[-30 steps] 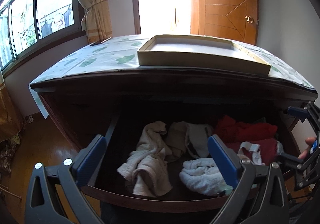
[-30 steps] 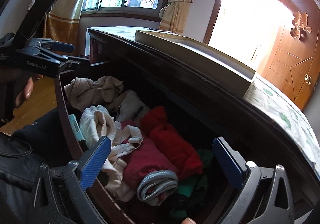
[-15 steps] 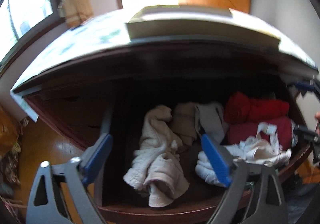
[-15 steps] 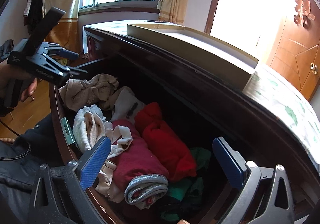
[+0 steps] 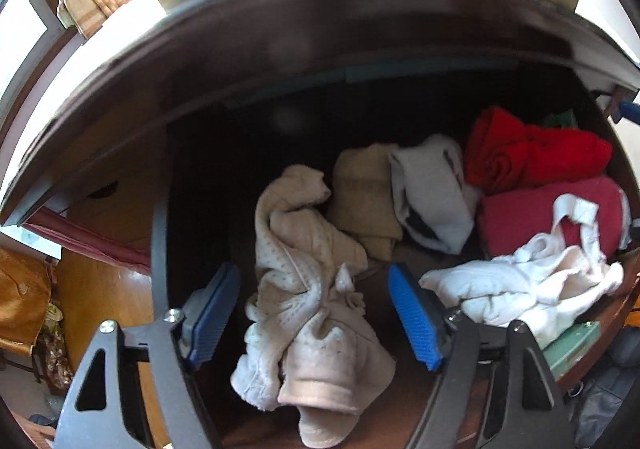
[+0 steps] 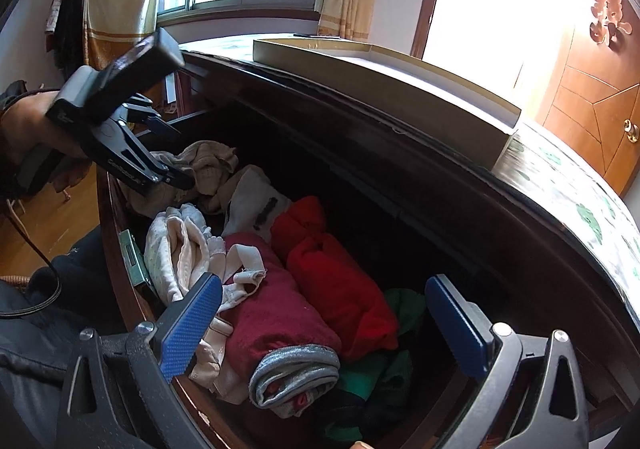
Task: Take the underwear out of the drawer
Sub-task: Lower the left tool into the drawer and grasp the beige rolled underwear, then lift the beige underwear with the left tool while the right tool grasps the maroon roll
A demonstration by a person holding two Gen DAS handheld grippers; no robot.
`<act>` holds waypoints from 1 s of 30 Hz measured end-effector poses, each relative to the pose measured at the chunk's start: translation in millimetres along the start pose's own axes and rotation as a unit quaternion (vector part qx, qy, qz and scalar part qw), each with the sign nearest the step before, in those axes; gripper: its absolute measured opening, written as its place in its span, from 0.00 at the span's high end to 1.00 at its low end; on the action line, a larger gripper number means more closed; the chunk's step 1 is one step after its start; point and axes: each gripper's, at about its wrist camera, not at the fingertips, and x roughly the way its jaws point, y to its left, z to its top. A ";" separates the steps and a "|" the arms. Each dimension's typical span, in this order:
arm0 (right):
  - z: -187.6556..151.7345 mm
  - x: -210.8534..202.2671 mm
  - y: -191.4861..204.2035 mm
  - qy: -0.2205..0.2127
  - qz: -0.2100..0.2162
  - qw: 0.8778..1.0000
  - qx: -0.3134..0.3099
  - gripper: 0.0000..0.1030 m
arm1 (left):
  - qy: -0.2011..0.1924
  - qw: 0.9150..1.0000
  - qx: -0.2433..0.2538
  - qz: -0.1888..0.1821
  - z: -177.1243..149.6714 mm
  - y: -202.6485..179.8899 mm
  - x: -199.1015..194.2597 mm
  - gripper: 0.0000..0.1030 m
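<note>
The open dark wooden drawer (image 5: pixel 160 241) holds crumpled clothes. A beige dotted underwear piece (image 5: pixel 308 289) lies at its left front. My left gripper (image 5: pixel 312 313) is open, its blue pads astride this piece inside the drawer; the gripper also shows in the right wrist view (image 6: pixel 176 173), tips down on the beige cloth (image 6: pixel 208 165). My right gripper (image 6: pixel 320 321) is open and empty, hovering over the drawer's right end above a dark red roll (image 6: pixel 280 325) and a red roll (image 6: pixel 336 277).
Other clothes fill the drawer: white bundle (image 5: pixel 528 281), tan folded piece (image 5: pixel 364 193), grey-white piece (image 5: pixel 432 189), green cloth (image 6: pixel 384 365). A shallow cardboard tray (image 6: pixel 384 85) lies on the dresser top. The dresser's overhanging edge (image 5: pixel 320 9) is close above the drawer.
My left gripper has moved forward and down into the drawer, closing in on the beige underwear. The right gripper has shifted only slightly.
</note>
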 end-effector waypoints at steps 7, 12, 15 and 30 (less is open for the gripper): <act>-1.7 0.3 -0.3 0.003 0.004 1.000 0.003 0.01 | 0.045 0.999 0.014 -0.010 3.9 -0.5 22.3 0.34; -2.9 -1.3 -8.5 -0.001 0.015 1.000 0.023 0.01 | 0.026 1.000 0.003 -0.005 1.6 11.4 19.1 0.59; -2.8 1.0 -12.5 0.014 0.018 0.999 0.031 0.01 | 0.009 1.000 0.002 -0.009 -10.5 16.6 19.3 0.65; 2.8 6.6 -12.9 0.040 0.034 0.999 -0.006 0.40 | -0.139 0.985 -0.101 -0.035 -42.3 26.5 -44.0 0.75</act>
